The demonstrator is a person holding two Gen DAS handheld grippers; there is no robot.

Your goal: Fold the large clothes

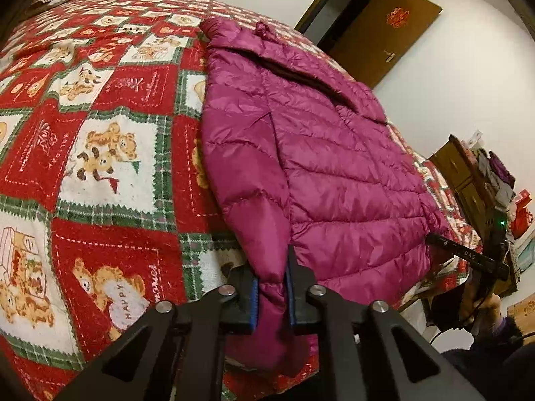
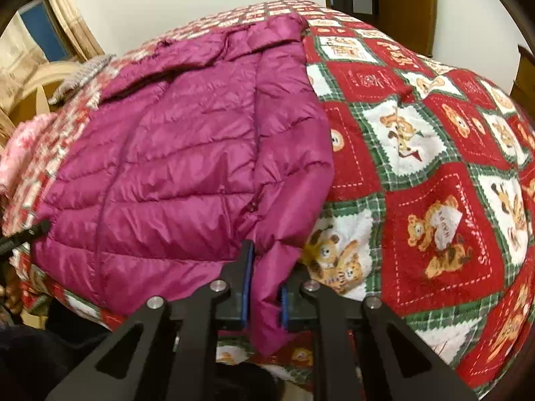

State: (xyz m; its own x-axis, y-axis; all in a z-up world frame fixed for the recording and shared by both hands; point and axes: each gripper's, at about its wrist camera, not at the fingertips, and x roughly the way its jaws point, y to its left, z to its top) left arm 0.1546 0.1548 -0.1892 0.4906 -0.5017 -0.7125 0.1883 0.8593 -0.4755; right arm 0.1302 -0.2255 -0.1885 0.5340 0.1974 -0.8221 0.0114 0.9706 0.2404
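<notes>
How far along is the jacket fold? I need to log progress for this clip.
Done: the purple puffer jacket lies spread flat on the teddy-bear bedspread, with no body fold visible.
In hand: the left gripper pinches one sleeve cuff at the near bed edge, and the right gripper pinches the other.
Left: bringing both sleeves in over the body, then folding the body.

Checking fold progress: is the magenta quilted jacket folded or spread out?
Spread out: the magenta quilted puffer jacket lies flat across the red teddy-bear patchwork bedspread, no layers doubled.

left claw [image 1: 272, 295] on jacket sleeve [image 1: 264, 234]
</notes>
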